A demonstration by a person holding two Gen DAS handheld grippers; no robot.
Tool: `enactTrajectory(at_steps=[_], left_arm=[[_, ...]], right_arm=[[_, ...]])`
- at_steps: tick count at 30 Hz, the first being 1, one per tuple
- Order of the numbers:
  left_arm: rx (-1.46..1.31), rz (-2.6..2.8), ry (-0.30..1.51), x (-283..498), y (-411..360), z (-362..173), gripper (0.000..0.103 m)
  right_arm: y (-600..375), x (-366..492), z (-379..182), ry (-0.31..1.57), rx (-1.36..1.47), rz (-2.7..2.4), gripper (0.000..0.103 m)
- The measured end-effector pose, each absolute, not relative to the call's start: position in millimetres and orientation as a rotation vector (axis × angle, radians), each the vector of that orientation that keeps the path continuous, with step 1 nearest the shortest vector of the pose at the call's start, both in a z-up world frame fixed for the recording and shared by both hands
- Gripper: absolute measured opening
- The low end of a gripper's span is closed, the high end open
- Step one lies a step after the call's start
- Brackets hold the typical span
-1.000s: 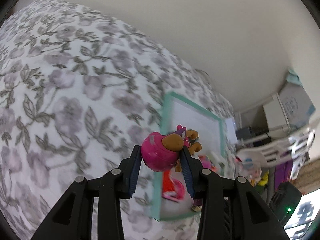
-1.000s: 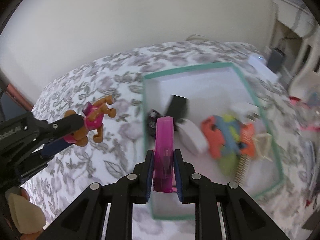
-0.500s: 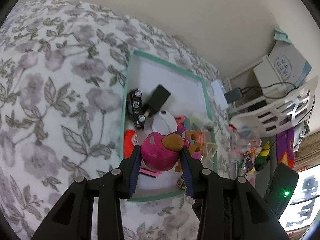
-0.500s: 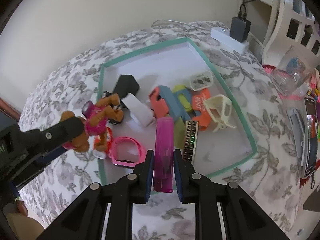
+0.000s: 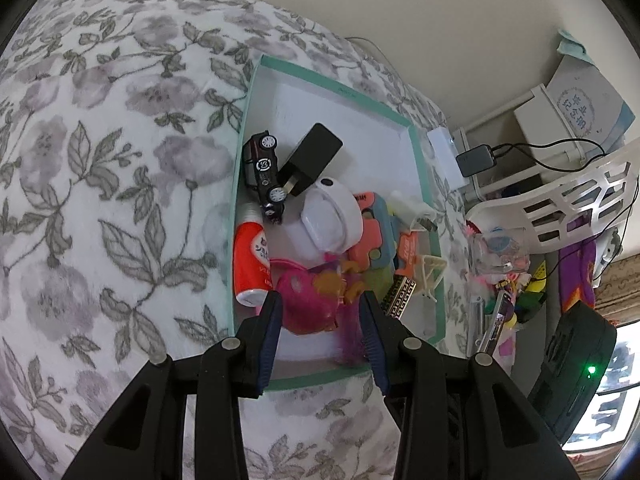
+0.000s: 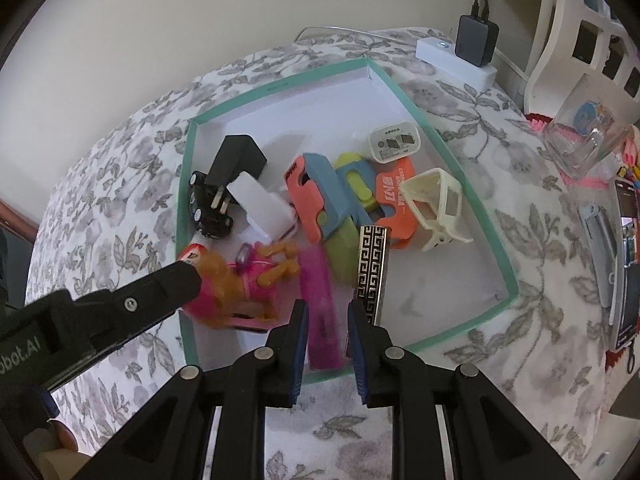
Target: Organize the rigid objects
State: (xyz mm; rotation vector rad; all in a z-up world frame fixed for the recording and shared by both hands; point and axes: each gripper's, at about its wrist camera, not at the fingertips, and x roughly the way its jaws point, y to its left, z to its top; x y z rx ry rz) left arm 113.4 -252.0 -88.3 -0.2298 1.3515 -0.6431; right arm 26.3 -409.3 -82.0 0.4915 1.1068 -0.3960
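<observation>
The teal-rimmed box (image 6: 472, 200) on the floral bedspread (image 5: 100, 200) lies directly beneath both grippers. Over its near-left corner the left gripper (image 5: 320, 320) clamps the pink dog figure (image 5: 308, 304). Beside it, the right gripper (image 6: 326, 320) stands narrow around the magenta bar (image 6: 320, 308), long axis pointing away into the box; whether it still pinches is unclear.

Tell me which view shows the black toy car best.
The left wrist view: the toy car lies on its side, wheels and underside unobstructed. In the right wrist view a black plug covers most of it.
</observation>
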Motion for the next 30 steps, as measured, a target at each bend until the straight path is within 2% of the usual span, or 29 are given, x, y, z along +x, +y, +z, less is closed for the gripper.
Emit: enactTrajectory(at_steps=[11, 13, 15, 19, 20, 21, 23, 26, 28, 30], left_arm=[[-0.145, -0.548, 1.261, 106, -234, -70, 0.041], [-0.082, -0.485, 1.228, 105, -230, -67, 0.044], [-0.031, -0.423, 1.211, 104, -224, -67, 0.055], [0.038, -0.311, 1.209, 105, -209, -76, 0.057], [0.052, -0.277, 1.215, 106, -204, -79, 0.062], [0.058, -0.260, 1.218, 107, -202, -81, 0.075], [0.060, -0.216, 1.226, 109, -193, -85, 0.084], [0.056, -0.185, 1.224, 108, -187, -86, 0.085], [0.066, -0.166, 1.219, 106, -183, -86, 0.089], [0.071, -0.154, 1.215, 104, -180, -86, 0.093]], right_arm=[[-404, 18, -76, 1.092, 0.479, -0.394, 0.023], [-402, 16, -76, 1.092, 0.475, -0.397, 0.031], [-400, 14, -76, 1.093, 0.473, -0.396, 0.044], [-394, 11, -74, 1.088, 0.454, -0.408, 0.059], [-392, 10, -73, 1.087, 0.450, -0.408, 0.064], [-390, 9, -73, 1.085, 0.446, -0.407, 0.068], [-387, 7, -73, 1.084, 0.436, -0.401, 0.071], [-382, 4, -73, 1.083, 0.424, -0.397, 0.079], [-379, 2, -73, 1.081, 0.425, -0.391, 0.081], [-377, -1, -72, 1.075, 0.426, -0.392, 0.089]])
